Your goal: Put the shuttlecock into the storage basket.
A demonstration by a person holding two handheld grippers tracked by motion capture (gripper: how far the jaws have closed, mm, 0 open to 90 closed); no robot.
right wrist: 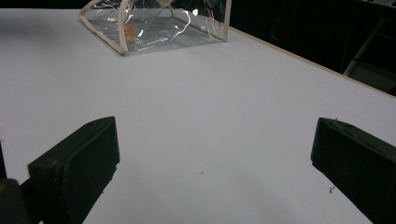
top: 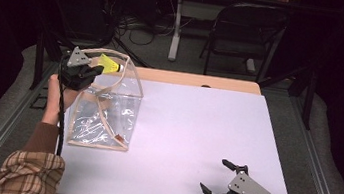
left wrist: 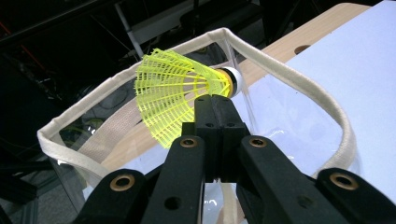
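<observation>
Overhead, yellow mesh shuttlecock (left wrist: 180,95) pinched above clear, fabric-trimmed bag (left wrist: 299,81).

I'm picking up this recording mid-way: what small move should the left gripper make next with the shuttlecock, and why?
Probably lower it a little into the clear bag and then open. The left gripper is shut on the yellow shuttlecock, held above the bag's open, cloth-trimmed mouth. The right gripper rests open on the table, far from the bag.

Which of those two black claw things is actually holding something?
The left gripper, raised at the clear bag. Its jaws are pinched shut on a yellow shuttlecock above the bag's open top. The right gripper rests near the table's front edge, jaws wide apart.
</observation>
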